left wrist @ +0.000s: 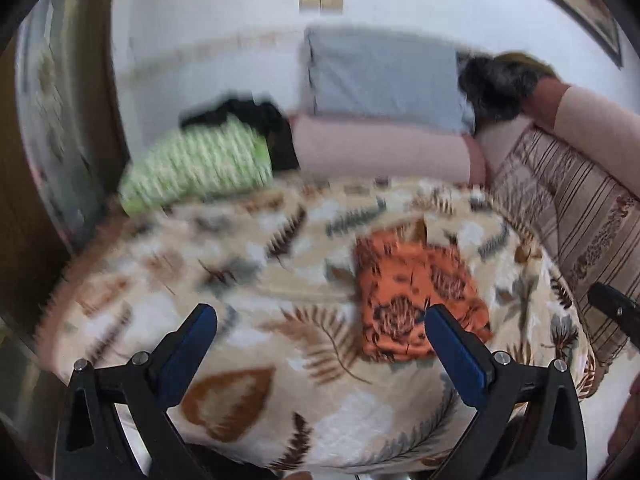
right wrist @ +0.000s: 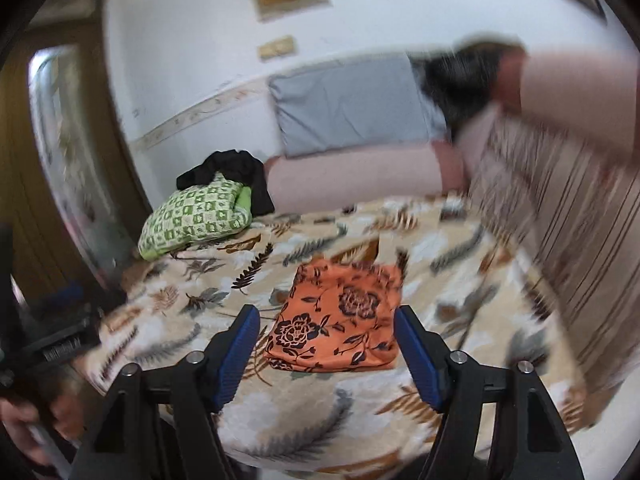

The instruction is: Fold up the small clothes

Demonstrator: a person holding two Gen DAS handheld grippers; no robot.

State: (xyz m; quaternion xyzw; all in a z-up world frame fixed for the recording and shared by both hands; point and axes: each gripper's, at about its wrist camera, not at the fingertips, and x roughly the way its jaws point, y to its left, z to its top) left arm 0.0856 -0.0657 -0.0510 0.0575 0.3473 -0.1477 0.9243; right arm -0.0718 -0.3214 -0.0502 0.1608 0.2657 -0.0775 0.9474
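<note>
An orange cloth with a black flower print (left wrist: pixel 416 292) lies folded into a small rectangle on the leaf-patterned blanket (left wrist: pixel 248 264). It also shows in the right wrist view (right wrist: pixel 340 324). My left gripper (left wrist: pixel 320 316) is open and empty above the blanket, to the left of the cloth. My right gripper (right wrist: pixel 326 320) is open and empty, held in front of the cloth and apart from it. The left gripper's body shows at the left edge of the right wrist view (right wrist: pixel 52 344).
A green patterned bundle (right wrist: pixel 196 216) with a black garment (right wrist: pixel 236 172) behind it lies at the back left. A grey pillow (right wrist: pixel 348 104) and pink bolster (right wrist: pixel 352 180) stand at the wall. A striped cover (right wrist: pixel 560 216) rises at the right. A wooden door (right wrist: pixel 24 200) stands at the left.
</note>
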